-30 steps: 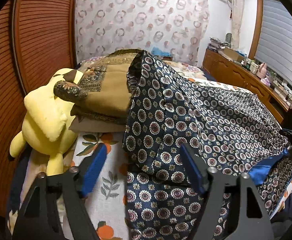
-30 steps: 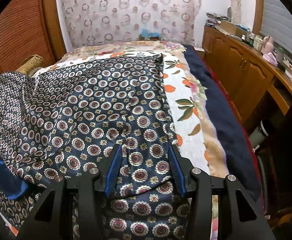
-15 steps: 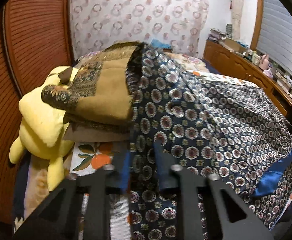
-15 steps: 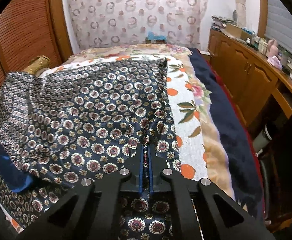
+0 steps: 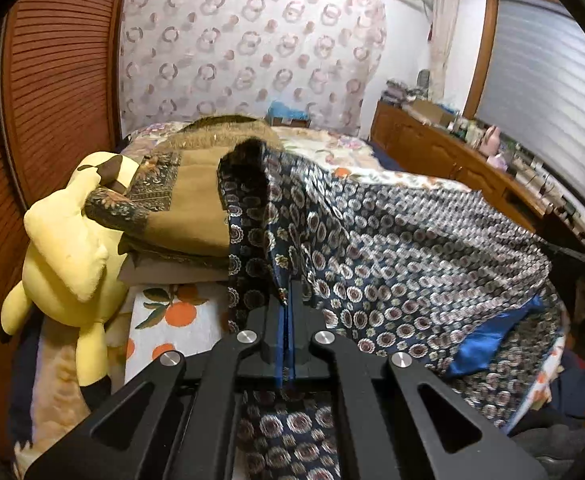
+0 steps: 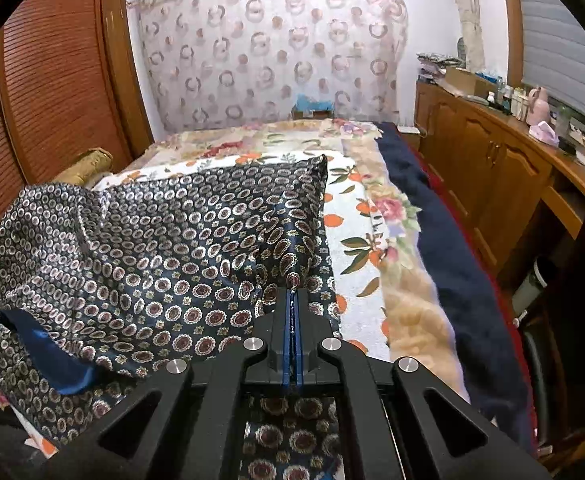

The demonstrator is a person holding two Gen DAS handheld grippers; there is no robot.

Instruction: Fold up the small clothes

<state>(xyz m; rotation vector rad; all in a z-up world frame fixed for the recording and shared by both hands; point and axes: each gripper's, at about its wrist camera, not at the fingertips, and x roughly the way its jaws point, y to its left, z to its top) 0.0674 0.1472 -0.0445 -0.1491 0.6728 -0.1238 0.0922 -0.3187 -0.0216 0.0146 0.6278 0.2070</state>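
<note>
A navy garment (image 5: 392,248) with round medallion print and a plain blue lining lies spread on the bed; it also shows in the right wrist view (image 6: 164,256). My left gripper (image 5: 286,304) is shut on the garment's near left edge and holds it raised. My right gripper (image 6: 293,300) is shut on the near right edge, lifting a ridge of cloth. The blue lining (image 5: 488,340) shows where the near hem turns over. The garment's far corner (image 6: 320,164) rests flat on the floral sheet.
A yellow plush toy (image 5: 68,256) and a stack of folded tan cloth (image 5: 188,204) sit at the bed's left. A wooden wardrobe (image 5: 52,92) stands left. A wooden sideboard (image 6: 504,168) with clutter runs along the right. The floral sheet (image 6: 372,236) shows beside the garment.
Both grippers went from open over the garment to shut on its near edge, then lifted the cloth upward; the fabric now rises in ridges toward each gripper.
</note>
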